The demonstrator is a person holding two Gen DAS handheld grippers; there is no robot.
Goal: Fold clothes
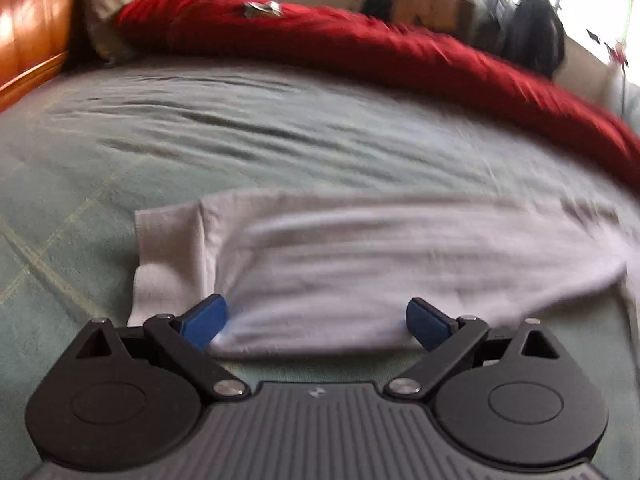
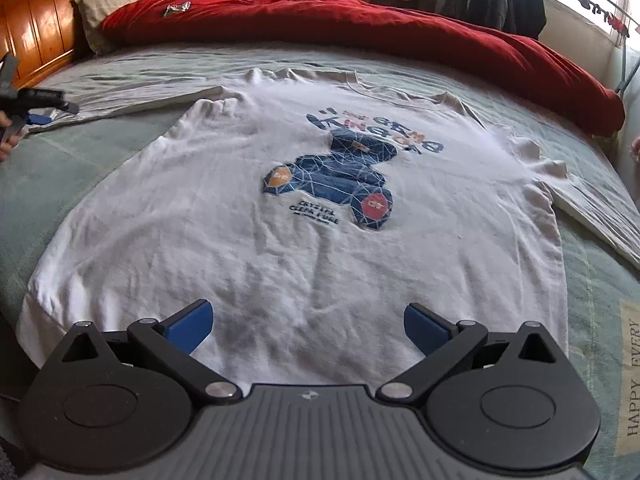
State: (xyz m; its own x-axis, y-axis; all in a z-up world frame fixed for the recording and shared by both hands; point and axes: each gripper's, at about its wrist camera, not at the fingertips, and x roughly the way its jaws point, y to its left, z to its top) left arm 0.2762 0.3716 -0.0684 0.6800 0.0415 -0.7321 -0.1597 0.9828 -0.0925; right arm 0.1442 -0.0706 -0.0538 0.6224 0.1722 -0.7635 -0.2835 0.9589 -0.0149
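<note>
Right wrist view has the right tool (image 2: 308, 326) low in the frame, its blue fingers (image 2: 190, 326) spread wide and released, hovering over the hem of a white sweatshirt (image 2: 224, 216) that lies flat, print side up, on the bed (image 2: 72, 168). A blue bear print (image 2: 334, 178) sits mid-frame on its chest, with the neckline toward the top of the frame. One long sleeve (image 2: 120, 100) stretches to the left edge, where the left tool (image 2: 38, 118) sits at the cuff beside a hand (image 2: 6, 140); the other sleeve (image 2: 600, 216) runs to the right edge. A red duvet (image 2: 360, 28) is bunched along the upper part of the frame, against a wooden headboard (image 2: 60, 4) in the upper left. Left wrist view, blurred, shows the left tool (image 1: 316, 322) likewise spread and gripping nothing, with the white sleeve cuff (image 1: 168, 248) just beyond its fingers (image 1: 206, 322), the fabric lying across the lower middle of the frame on the green bed sheet (image 1: 240, 128).
</note>
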